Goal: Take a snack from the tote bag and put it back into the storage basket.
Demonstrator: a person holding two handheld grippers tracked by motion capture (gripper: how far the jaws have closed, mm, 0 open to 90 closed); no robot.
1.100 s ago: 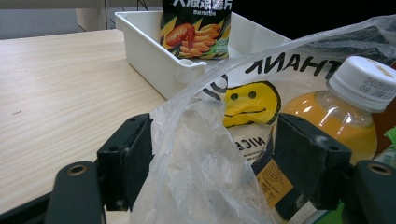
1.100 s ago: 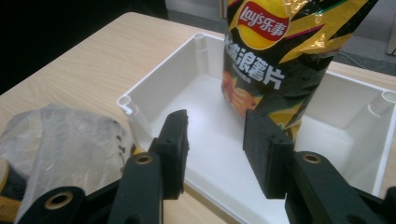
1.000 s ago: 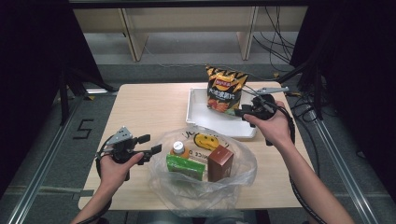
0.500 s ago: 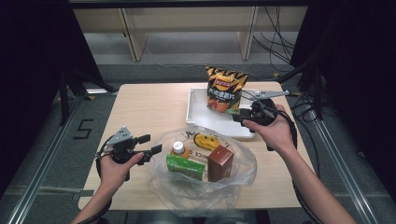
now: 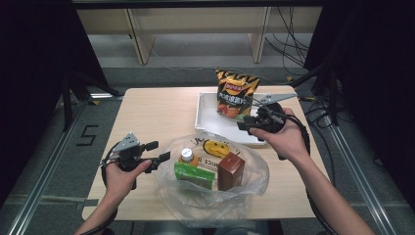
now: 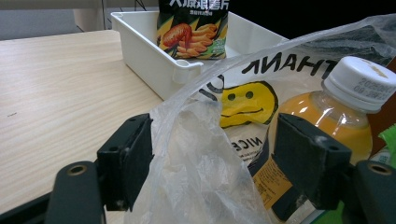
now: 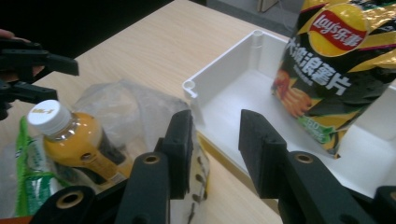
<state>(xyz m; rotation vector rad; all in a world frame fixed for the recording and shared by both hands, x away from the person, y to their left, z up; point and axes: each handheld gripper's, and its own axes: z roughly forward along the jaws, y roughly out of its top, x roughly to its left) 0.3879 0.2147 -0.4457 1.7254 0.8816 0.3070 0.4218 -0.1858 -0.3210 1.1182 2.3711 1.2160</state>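
Note:
A clear plastic bag [image 5: 215, 196] with a yellow smiley print lies open at the table's front. It holds an orange juice bottle [image 5: 187, 156], a green carton [image 5: 194, 175] and a brown carton [image 5: 231, 171]. My left gripper [image 5: 159, 151] is open at the bag's left rim; in the left gripper view the rim [image 6: 196, 177] passes loosely between the jaws [image 6: 212, 154], with the bottle [image 6: 327, 112] behind. My right gripper [image 5: 244, 126] hovers over the white tray's [image 5: 205, 115] front edge. Its jaws have just been closing, with nothing between them [image 7: 215, 135]. A chips bag [image 5: 236, 93] stands in the tray.
The wooden table [image 5: 151, 112] has bare room on its left half and behind the plastic bag. Cables trail from both grippers off the table's sides. Shelf legs and floor cables lie beyond the far edge.
My right hand has shifted slightly by the tray's front edge and its jaws stand narrower. The left hand and the things in the plastic bag have kept still.

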